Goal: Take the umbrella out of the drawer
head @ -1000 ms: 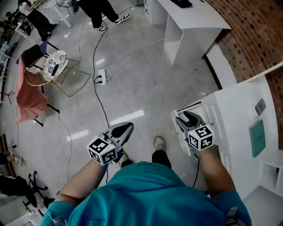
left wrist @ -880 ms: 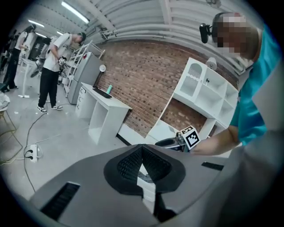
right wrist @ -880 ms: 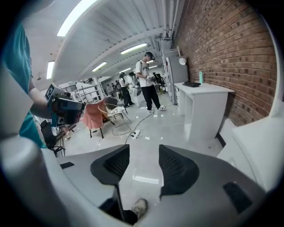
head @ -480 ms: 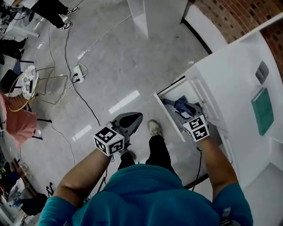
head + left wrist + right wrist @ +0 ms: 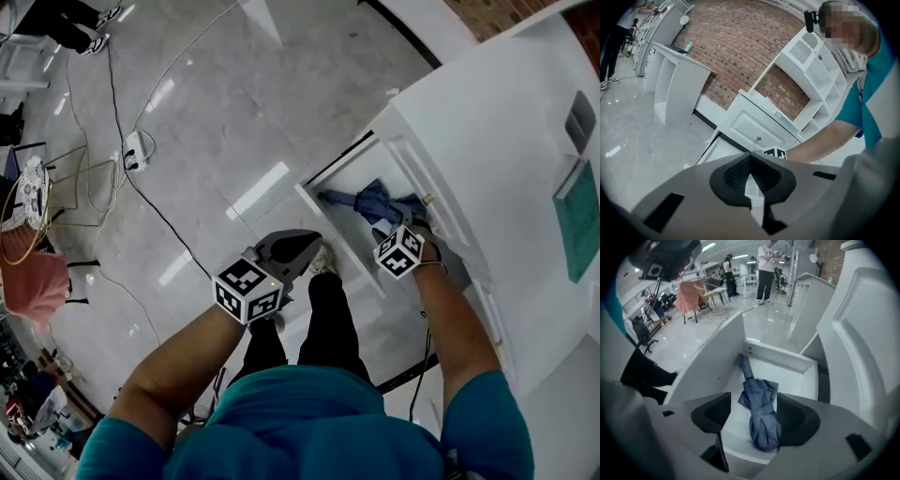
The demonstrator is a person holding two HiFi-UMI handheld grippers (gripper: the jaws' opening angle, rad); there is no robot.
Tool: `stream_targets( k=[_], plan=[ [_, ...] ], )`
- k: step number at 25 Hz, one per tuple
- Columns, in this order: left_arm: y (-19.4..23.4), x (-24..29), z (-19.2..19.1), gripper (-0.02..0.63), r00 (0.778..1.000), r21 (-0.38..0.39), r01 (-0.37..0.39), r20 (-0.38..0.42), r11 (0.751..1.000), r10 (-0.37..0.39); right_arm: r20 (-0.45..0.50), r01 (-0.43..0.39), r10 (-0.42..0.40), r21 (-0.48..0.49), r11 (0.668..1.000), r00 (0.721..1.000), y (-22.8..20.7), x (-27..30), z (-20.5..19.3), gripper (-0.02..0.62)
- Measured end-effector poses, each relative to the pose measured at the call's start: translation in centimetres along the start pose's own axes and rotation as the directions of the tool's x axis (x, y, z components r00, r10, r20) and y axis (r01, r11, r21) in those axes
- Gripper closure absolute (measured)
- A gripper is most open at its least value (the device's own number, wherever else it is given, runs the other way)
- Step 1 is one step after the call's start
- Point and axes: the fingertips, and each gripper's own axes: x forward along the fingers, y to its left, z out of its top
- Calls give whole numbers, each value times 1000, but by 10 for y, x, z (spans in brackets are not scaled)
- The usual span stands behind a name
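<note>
A folded blue umbrella lies in the open white drawer of a low white cabinet. In the right gripper view the umbrella rests on the drawer floor, handle pointing away. My right gripper hangs over it, pointing steeply down. The right gripper has just been opening its jaws; they straddle the umbrella's near end and the pads do not press on it. My left gripper hovers just outside the drawer's front. The left gripper has its tips together and nothing in it.
The white cabinet carries a teal book on its top. My own leg and shoe stand by the drawer front. Cables, a power strip and a wire chair lie on the grey floor at left.
Both grippers have come down toward the drawer. The right one went from the cabinet's edge into the open drawer above the umbrella. The left one drew in beside the drawer front.
</note>
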Motion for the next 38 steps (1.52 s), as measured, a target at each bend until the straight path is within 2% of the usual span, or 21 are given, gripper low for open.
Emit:
stream_targets(
  k=[6,14,17,22,24,29,33,38],
  plan=[
    [19,39,-25,592,999,4,13,-42,1000,-13,-168,24,-64,-230,973,984,-13,71,-52,305],
    [28,59,-51,592,997,-5,8,-70,1000,-8,-249,26,-118,-344,938,961,-21,121,-74,295],
    [27,63,-56,592,997,-4,10,-77,1000,-11,-271,22,-115,-326,945,956,-30,134,-73,295],
    [21,63,-62,592,997,-19,12,-69,1000,-14,-337,-102,3,-276,956,942,-27,140,-76,291],
    [21,62,-66,592,998,-25,12,-68,1000,-13,-342,-124,26,-269,955,939,-26,140,-74,293],
    [20,58,-75,592,997,-33,0,-71,999,-3,-308,-100,26,-230,968,951,-27,136,-72,322],
    [17,48,-65,592,999,-28,-6,-46,1000,5,-274,-72,31,-140,988,961,-27,121,-67,327],
    [10,24,-48,592,1000,-22,-21,-15,1000,21,-224,-73,51,-93,993,973,-17,86,-49,327]
  ],
)
